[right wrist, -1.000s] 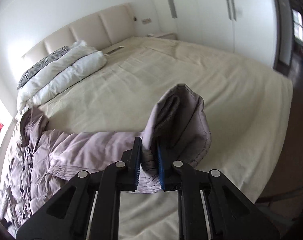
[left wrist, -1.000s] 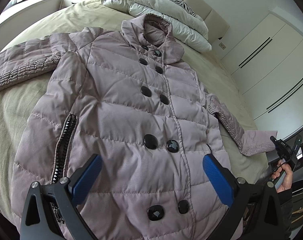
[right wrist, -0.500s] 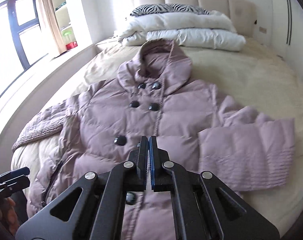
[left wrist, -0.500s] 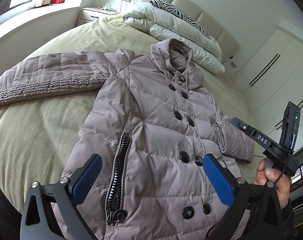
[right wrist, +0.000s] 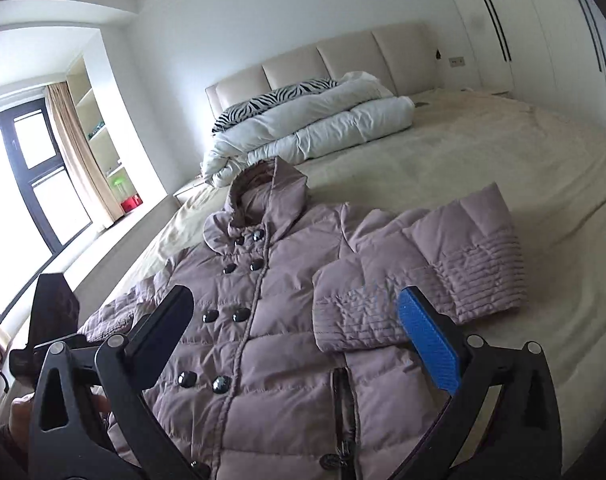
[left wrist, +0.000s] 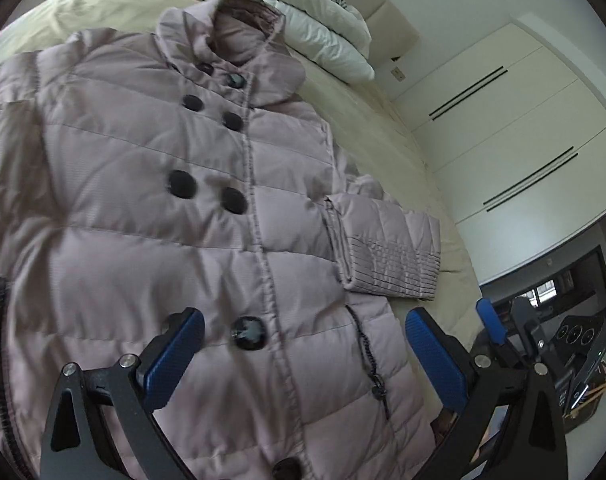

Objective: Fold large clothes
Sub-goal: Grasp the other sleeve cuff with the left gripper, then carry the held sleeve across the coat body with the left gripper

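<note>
A mauve quilted puffer jacket [left wrist: 151, 216] with black buttons lies front up on the bed, collar toward the headboard; it also shows in the right wrist view [right wrist: 271, 320]. Its right sleeve [left wrist: 387, 248] is folded back, cuff resting beside the body and partly on it [right wrist: 431, 280]. My left gripper [left wrist: 303, 356] is open and empty, hovering above the jacket's lower front. My right gripper [right wrist: 299, 344] is open and empty above the lower front, near the folded sleeve. The right gripper also shows at the left wrist view's lower right [left wrist: 503, 336].
The beige bed sheet [right wrist: 483, 160] spreads to the right. A folded white duvet [right wrist: 319, 128] with a zebra pillow lies at the headboard. White wardrobe doors [left wrist: 503, 128] stand past the bed's right side. A window [right wrist: 19, 184] is at left.
My right gripper let go of the sleeve cuff, laid the sleeve folded beside the jacket body, and opened. The left gripper swung back over the jacket's lower front, still open.
</note>
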